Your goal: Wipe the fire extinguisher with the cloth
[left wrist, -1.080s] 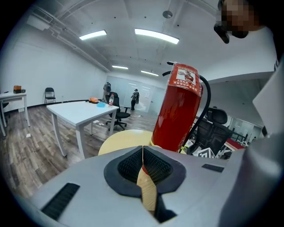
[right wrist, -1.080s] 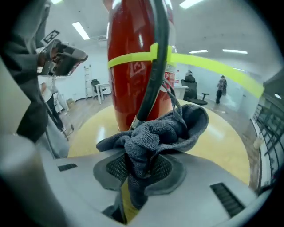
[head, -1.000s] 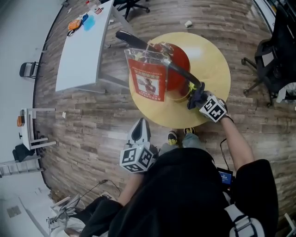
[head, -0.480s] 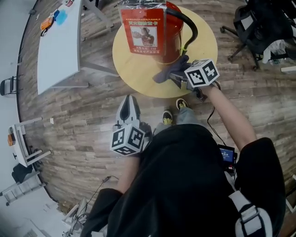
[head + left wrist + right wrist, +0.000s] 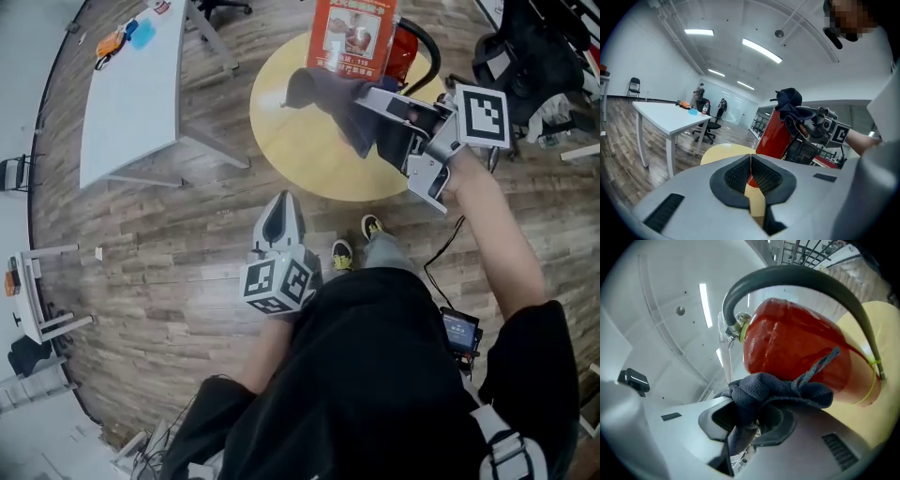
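Observation:
The red fire extinguisher (image 5: 401,49) stands on the round yellow table (image 5: 281,141), with a black hose (image 5: 430,44) and a printed tag (image 5: 352,36) on it. It fills the right gripper view, red body (image 5: 797,352) under the curved hose (image 5: 797,275). My right gripper (image 5: 361,98) is shut on a dark grey-blue cloth (image 5: 323,98), raised high beside the extinguisher; the cloth (image 5: 773,394) bunches between its jaws. My left gripper (image 5: 279,225) hangs low over the floor, jaws shut and empty. In the left gripper view the extinguisher (image 5: 776,136) and the cloth (image 5: 790,101) show ahead.
A long white desk (image 5: 131,94) stands to the left with small orange and blue items on it. Office chairs (image 5: 530,56) and a bag sit to the right. The floor (image 5: 159,244) is wood plank. A person's shoes (image 5: 345,253) show below the table's edge.
The right gripper has lifted the cloth from low at the extinguisher's base up towards its upper part, coming closer to the camera. The left gripper has barely moved.

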The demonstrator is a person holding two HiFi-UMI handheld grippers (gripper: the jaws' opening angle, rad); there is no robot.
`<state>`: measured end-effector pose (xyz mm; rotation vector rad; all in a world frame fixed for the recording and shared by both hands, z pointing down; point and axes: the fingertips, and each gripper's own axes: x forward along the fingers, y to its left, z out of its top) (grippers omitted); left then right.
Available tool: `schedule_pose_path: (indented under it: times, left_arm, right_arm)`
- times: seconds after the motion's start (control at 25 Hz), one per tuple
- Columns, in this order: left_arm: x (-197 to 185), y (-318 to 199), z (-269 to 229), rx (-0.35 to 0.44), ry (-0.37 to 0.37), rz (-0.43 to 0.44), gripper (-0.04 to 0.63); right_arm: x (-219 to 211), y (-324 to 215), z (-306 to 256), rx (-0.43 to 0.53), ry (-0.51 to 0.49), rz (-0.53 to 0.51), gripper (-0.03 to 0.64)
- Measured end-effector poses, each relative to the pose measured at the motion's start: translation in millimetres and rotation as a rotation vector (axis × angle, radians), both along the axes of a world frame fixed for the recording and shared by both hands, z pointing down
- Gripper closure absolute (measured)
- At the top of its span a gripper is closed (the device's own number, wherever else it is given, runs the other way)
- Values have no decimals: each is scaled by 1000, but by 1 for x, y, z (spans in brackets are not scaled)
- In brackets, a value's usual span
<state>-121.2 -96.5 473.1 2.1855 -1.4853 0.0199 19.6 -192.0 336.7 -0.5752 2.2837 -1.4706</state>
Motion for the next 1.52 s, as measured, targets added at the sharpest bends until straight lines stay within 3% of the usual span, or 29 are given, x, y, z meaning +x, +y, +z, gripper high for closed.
schedule_pose_path:
  times: [0.12, 0.24, 0.6, 0.76, 0.96, 1.08, 1.28, 1.4, 1.52]
  left_arm:
    - [-22, 9, 2, -1, 12, -30, 572]
    - [-44, 16, 5, 2, 13, -65, 572]
    - [-99, 30, 15, -39, -37, -127, 572]
    - [-110, 38, 23, -64, -52, -142, 572]
    - [-101, 35, 24, -57, -62, -107, 571]
    - [-92, 33, 17, -39, -56, -86, 572]
    - [-88, 30, 9, -16, -45, -86, 571]
    - [-87, 28, 10, -15, -36, -83, 572]
    - [-88, 27, 11, -9, -37, -77, 571]
  right_arm:
    - [-14, -9, 14, -5, -13, 36, 520]
    - [-21, -20, 67, -90, 2, 76, 520]
    - [8, -13, 305, -515, 280, 315, 520]
    - [24, -8, 351, -626, 261, 479, 520]
    - [3, -22, 347, -663, 206, 599, 520]
    - [-15, -37, 317, -633, 80, 684, 520]
    - [-21, -42, 200, -501, -174, 769, 520]
    - [-19, -44, 99, -371, -321, 738, 520]
    - [-21, -41, 20, -254, -396, 704, 520]
